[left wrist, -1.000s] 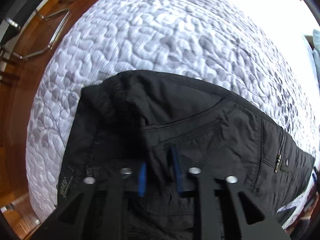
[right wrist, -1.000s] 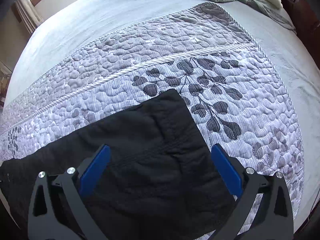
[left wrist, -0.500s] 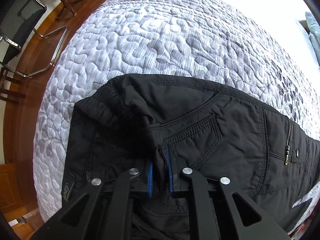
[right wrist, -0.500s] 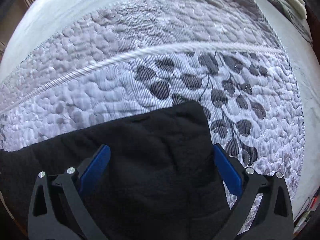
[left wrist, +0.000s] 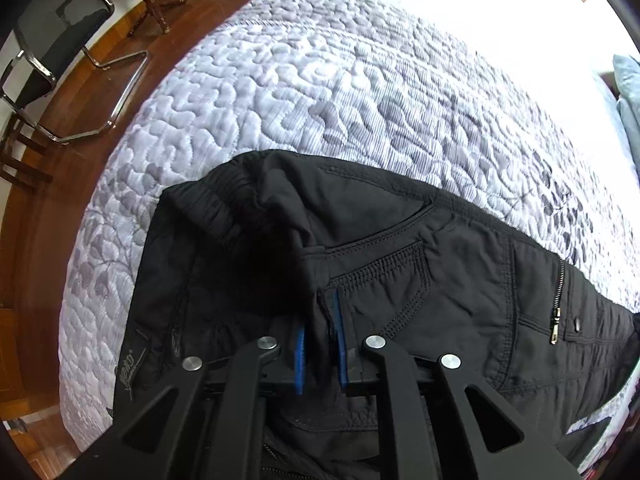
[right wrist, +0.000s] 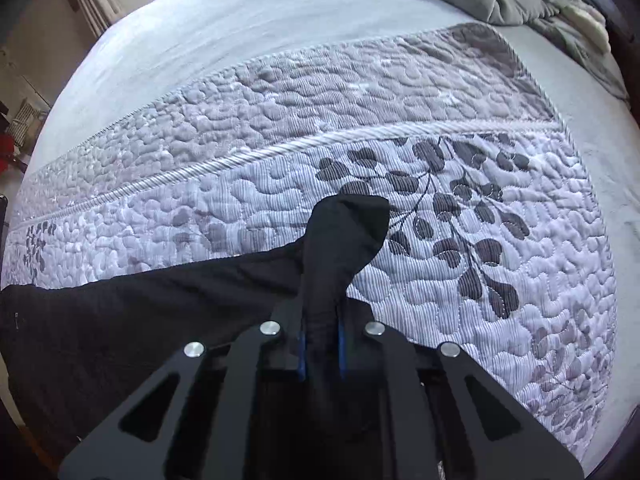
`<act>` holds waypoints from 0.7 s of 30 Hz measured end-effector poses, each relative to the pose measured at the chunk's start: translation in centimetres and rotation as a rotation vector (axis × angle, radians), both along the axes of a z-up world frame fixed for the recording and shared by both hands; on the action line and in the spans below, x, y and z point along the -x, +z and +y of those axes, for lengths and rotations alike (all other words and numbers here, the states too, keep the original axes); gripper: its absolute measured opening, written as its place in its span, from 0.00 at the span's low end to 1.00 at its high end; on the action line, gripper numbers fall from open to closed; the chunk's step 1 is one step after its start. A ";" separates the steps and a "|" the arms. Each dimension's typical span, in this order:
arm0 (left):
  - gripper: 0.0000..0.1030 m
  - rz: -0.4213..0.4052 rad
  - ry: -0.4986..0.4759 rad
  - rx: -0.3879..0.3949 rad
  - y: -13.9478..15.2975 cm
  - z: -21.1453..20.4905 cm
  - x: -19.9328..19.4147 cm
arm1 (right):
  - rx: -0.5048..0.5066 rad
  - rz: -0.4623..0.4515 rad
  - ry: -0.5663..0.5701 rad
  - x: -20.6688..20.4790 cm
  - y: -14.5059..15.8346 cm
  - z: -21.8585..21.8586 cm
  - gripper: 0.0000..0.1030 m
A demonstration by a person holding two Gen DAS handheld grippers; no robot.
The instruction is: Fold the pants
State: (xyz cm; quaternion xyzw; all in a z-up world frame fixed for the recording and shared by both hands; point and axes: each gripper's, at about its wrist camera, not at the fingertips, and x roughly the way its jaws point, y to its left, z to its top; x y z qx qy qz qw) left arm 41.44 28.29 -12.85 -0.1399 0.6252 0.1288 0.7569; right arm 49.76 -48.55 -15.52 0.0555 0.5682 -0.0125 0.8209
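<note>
Left wrist: left gripper (left wrist: 319,340) pinches pants (left wrist: 400,280) waist | right gripper (right wrist: 320,344) just closed on leg end | fold not yet made, pants lying long on quilt (right wrist: 400,120)

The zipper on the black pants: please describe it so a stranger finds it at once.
On the quilted bedspread lie the black pants, pinched by the left gripper. Toward the right edge of the left wrist view runs the zipper, the only bright metal line on the dark cloth.
</note>
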 end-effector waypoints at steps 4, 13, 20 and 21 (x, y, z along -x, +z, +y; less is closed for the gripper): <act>0.11 -0.128 0.052 0.055 3.3 1.0 2.3 | -0.066 -0.148 0.020 2.8 5.1 -0.3 0.08; 0.11 -0.386 -0.023 0.089 10.5 -0.5 11.1 | -0.101 -0.478 0.110 13.8 14.2 -1.4 0.09; 0.12 -0.477 0.000 0.186 10.4 1.0 20.3 | -0.050 -0.598 0.108 24.3 13.2 -3.3 0.10; 0.12 -0.483 0.007 0.199 10.0 1.5 22.1 | -0.051 -0.603 0.097 25.9 12.6 -3.8 0.10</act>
